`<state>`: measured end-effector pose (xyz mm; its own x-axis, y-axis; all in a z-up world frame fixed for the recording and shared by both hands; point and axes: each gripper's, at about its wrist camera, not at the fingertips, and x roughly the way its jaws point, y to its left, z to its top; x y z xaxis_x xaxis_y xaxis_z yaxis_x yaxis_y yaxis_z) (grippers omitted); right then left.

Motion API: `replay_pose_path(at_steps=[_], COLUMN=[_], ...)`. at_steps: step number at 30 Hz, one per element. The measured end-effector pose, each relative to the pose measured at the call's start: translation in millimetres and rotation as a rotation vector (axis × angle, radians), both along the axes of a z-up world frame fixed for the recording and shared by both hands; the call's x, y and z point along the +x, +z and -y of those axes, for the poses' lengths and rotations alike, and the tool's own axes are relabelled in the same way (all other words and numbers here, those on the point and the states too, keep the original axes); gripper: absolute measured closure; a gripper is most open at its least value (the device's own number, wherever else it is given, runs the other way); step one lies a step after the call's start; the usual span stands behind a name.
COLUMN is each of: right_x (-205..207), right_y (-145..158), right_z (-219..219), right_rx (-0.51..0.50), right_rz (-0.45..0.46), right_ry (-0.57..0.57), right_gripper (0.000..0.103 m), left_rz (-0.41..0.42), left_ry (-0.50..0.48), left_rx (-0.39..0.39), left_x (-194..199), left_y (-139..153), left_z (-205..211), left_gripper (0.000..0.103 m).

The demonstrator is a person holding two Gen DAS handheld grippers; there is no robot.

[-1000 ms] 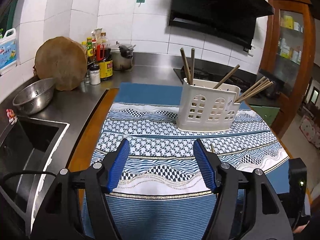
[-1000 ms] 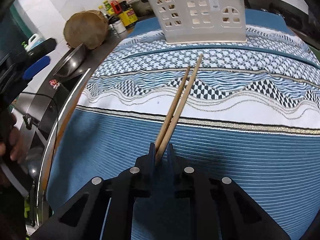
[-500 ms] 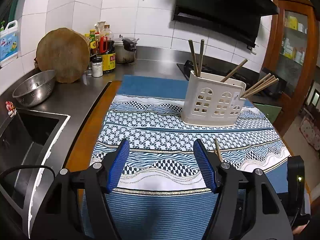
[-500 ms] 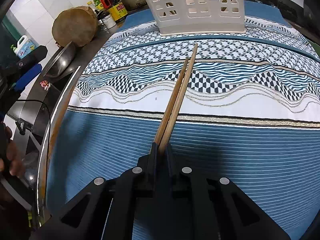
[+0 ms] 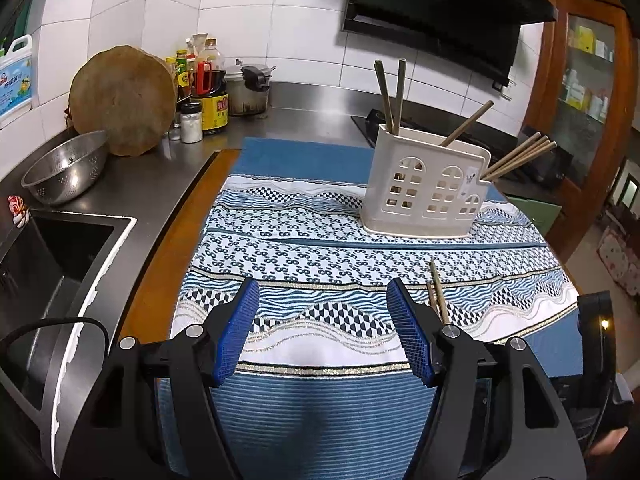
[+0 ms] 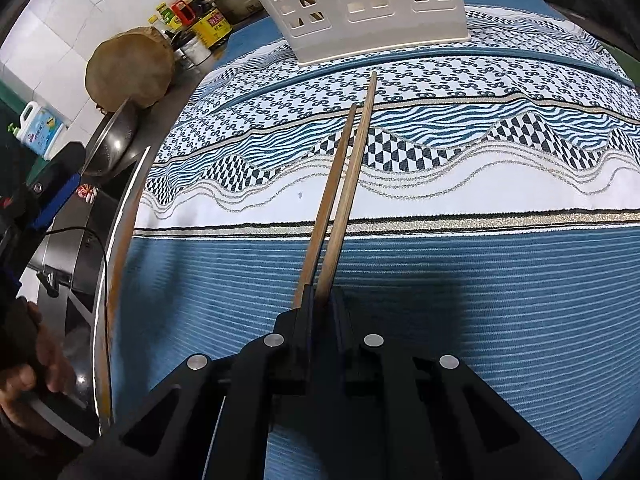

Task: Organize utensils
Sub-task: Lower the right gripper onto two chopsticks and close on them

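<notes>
Because your right gripper [image 6: 318,300] pinches the two chopsticks [image 6: 344,184] only at their ends, their unequal tips could splay and snag the white utensil holder [image 6: 360,8] rim ahead; your left gripper [image 5: 322,328] hangs agape, empty, above the patterned cloth [image 5: 320,240].

text: none legible | bottle labels [image 5: 219,109], jug label [image 5: 16,88]: blurred

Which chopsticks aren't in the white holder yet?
The pair of chopsticks clamped in the right gripper above the cloth. All others stand inside the holder.
</notes>
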<state>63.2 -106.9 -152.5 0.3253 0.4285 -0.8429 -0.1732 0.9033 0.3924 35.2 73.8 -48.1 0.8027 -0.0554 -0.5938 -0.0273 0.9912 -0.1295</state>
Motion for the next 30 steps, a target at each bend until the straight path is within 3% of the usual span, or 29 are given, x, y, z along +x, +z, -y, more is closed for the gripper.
replay_pose_path(at_steps=[14, 21, 30], right_x=[2.4, -3.4, -11.8], right_y=[1.7, 2.9, 1.9], right_z=[-21.2, -3.3, 31.3], right_rx=[-0.11, -0.16, -0.209], right_rz=[0.059, 0.102, 0.166], right_ry=[0.048, 0.046, 0.011], right_gripper=[0.094, 0.097, 0.096], left_rz=[-0.02, -0.044, -0.129], left_ry=[-0.002, -0.01, -0.141], left_rx=[-0.02, -0.027, -0.087], left_x=[-5.9, -9.2, -14.9], left_y=[-9.1, -18.5, -46.0], left_z=[0.1, -0.2, 37.7], left_gripper=[0.037, 0.037, 0.039])
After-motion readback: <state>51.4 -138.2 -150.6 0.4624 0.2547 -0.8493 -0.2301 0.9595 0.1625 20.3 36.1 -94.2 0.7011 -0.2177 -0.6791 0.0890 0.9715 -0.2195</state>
